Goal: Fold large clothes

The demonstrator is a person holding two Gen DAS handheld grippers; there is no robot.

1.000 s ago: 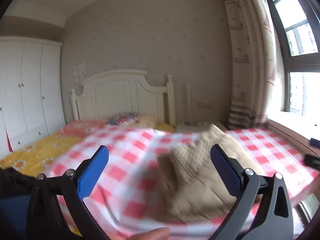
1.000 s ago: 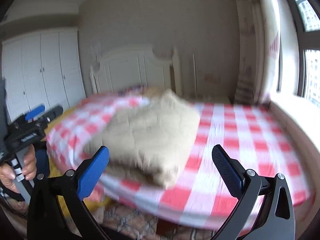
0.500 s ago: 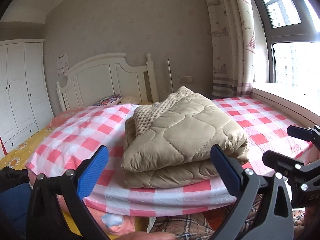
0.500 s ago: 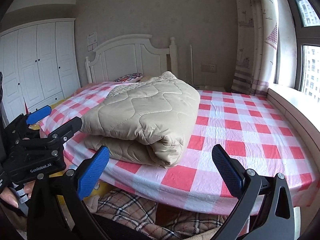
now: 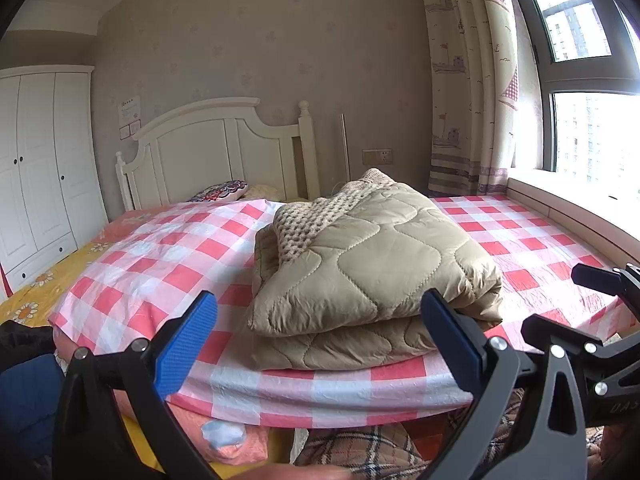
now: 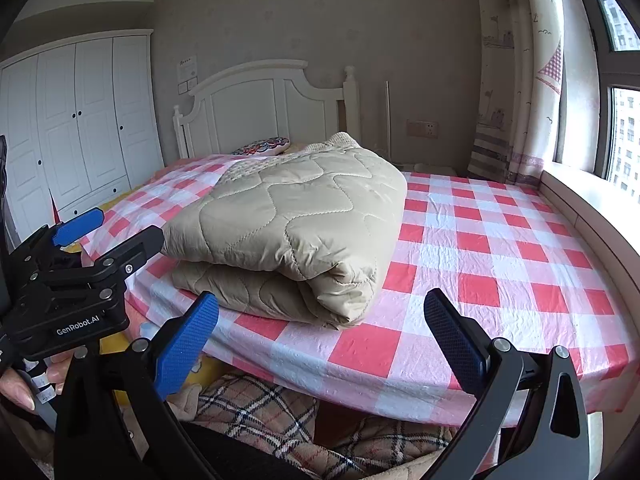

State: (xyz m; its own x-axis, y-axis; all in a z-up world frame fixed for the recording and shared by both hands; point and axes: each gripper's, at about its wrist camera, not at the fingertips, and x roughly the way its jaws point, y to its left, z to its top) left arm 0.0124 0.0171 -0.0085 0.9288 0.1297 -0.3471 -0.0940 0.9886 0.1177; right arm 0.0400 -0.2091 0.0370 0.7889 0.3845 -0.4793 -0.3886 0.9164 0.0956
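A beige quilted garment (image 5: 372,268) (image 6: 292,224) lies folded in a thick stack on the red-and-white checked bed cover (image 5: 160,264) (image 6: 500,248), near its front edge. A cream knit piece (image 5: 316,216) pokes out at the stack's far side. My left gripper (image 5: 318,344) hangs open in front of the bed, short of the stack, with nothing between its blue pads. My right gripper (image 6: 320,336) is open too, low by the bed's front edge, empty. The left gripper (image 6: 104,232) also shows at the left of the right wrist view, held by a hand (image 6: 24,384).
A white headboard (image 5: 212,152) and a patterned pillow (image 5: 218,192) are at the far end. A white wardrobe (image 6: 76,128) stands on the left, a curtain (image 5: 468,92) and a window sill (image 6: 592,208) on the right. Plaid fabric (image 6: 256,408) lies below the bed edge.
Both views have swung and settled from a blurred sweep; the folded garment now sits centred and still. Both grippers stay open and have drawn slightly back and down from the bed.
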